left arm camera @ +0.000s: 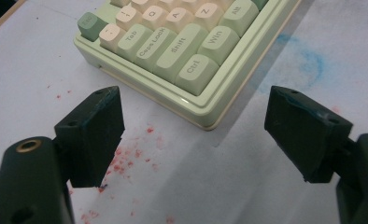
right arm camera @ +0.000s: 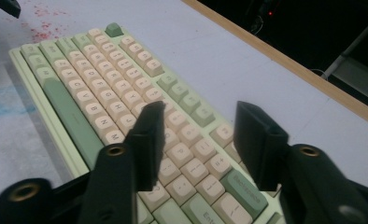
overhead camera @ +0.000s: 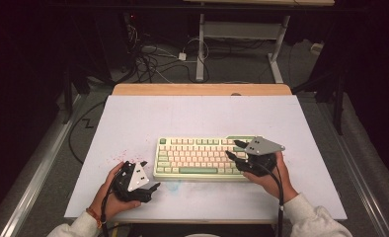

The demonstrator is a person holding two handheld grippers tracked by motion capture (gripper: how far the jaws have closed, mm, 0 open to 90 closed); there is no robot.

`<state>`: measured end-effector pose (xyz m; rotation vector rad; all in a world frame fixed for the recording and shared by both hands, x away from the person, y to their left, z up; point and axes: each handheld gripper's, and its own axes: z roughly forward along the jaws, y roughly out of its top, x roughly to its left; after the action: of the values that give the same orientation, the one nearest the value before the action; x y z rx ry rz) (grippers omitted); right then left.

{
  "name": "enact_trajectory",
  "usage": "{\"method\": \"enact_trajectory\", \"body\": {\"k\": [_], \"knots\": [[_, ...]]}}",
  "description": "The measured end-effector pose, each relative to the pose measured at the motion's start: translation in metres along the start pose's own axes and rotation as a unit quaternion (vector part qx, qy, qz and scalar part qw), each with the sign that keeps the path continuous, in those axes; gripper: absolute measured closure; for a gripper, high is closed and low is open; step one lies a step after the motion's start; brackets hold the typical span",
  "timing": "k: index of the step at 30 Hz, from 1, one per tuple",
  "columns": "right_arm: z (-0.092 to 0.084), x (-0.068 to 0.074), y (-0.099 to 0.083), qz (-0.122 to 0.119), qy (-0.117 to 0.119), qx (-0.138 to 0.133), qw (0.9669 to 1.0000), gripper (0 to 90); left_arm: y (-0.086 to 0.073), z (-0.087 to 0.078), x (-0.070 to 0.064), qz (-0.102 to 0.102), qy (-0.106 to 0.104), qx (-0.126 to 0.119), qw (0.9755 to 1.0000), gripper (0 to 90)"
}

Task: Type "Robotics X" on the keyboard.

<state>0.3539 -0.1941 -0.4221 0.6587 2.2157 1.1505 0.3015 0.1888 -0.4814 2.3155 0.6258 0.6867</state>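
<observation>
**Two grippers at the keyboard**

On the left, the left hand-held gripper [overhead camera: 154, 187] sits on the white surface [overhead camera: 197, 116] just off the keyboard's [overhead camera: 195, 157] near-left corner, jaws spread wide, nothing in them. Centre stage, the green and cream keyboard lies flat. Over its right end, the right hand-held gripper [overhead camera: 236, 149] hovers, jaws partly apart and holding nothing.

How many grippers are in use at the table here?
2: the left gripper is on the white table beside the keyboard's left end; the right gripper is over the keyboard's right end.
</observation>
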Motion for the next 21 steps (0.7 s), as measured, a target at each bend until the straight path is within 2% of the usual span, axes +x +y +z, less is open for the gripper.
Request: {"method": "enact_trajectory", "body": {"k": [6,8,15,21], "knots": [[-0.017,0.001,-0.014,0.006,-0.012,-0.012,0.9998,38.7,0.0,0.001,0.0,-0.007,0.003,0.001,1.0,19.8],[-0.021,0.002,-0.018,0.002,-0.026,-0.013,0.9996,34.5,0.001,0.0,0.0,-0.007,0.004,0.0,1.0,19.8],[-0.032,0.001,-0.031,0.004,-0.048,-0.01,0.9988,30.2,0.0,0.001,0.001,-0.006,0.002,0.0,1.0,19.8],[-0.038,0.001,-0.041,0.006,-0.055,-0.002,0.9985,28.3,0.001,0.0,0.001,-0.009,0.003,-0.004,0.9999,19.8]]}}
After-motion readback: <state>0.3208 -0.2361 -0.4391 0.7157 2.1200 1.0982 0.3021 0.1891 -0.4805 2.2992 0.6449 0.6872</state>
